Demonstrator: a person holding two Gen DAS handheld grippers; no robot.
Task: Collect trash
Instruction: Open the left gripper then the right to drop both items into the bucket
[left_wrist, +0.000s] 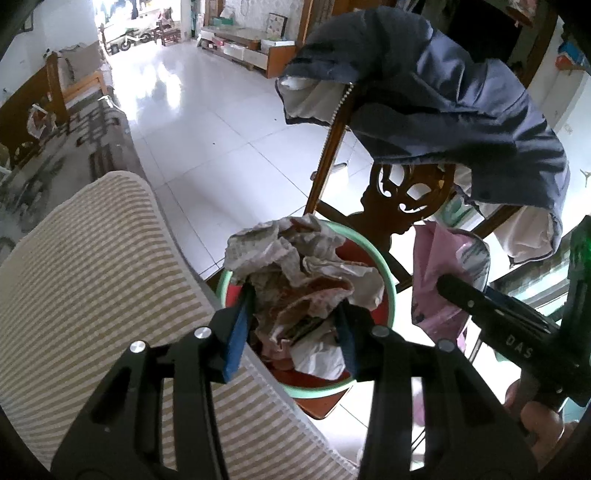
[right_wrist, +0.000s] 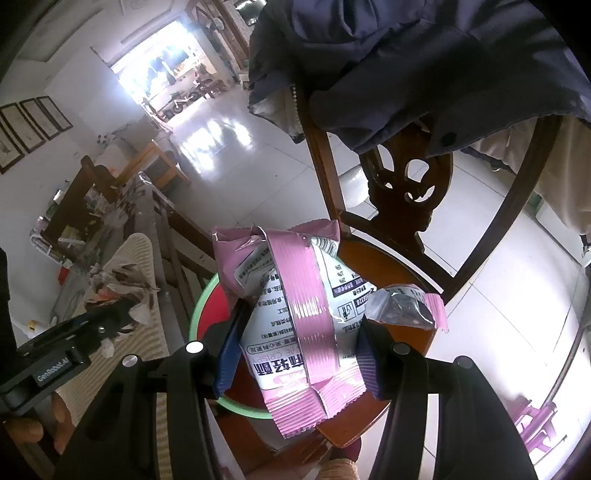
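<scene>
My left gripper (left_wrist: 295, 317) is shut on a wad of crumpled paper (left_wrist: 295, 269) and holds it right above a red basin with a green rim (left_wrist: 388, 284) that stands on a wooden chair seat. My right gripper (right_wrist: 295, 332) is shut on a pink and white snack bag (right_wrist: 295, 306), also held over the same basin (right_wrist: 201, 306). In the left wrist view the snack bag (left_wrist: 436, 266) and the right gripper (left_wrist: 491, 310) show at the right. In the right wrist view the left gripper (right_wrist: 114, 314) with its paper (right_wrist: 118, 280) shows at the left.
A carved wooden chair back (left_wrist: 399, 206) rises just behind the basin, with a dark blue jacket (left_wrist: 443, 92) draped over it. A striped cushion (left_wrist: 92, 277) lies at the left. White tiled floor (left_wrist: 207, 129) stretches beyond, with wooden furniture at the far side.
</scene>
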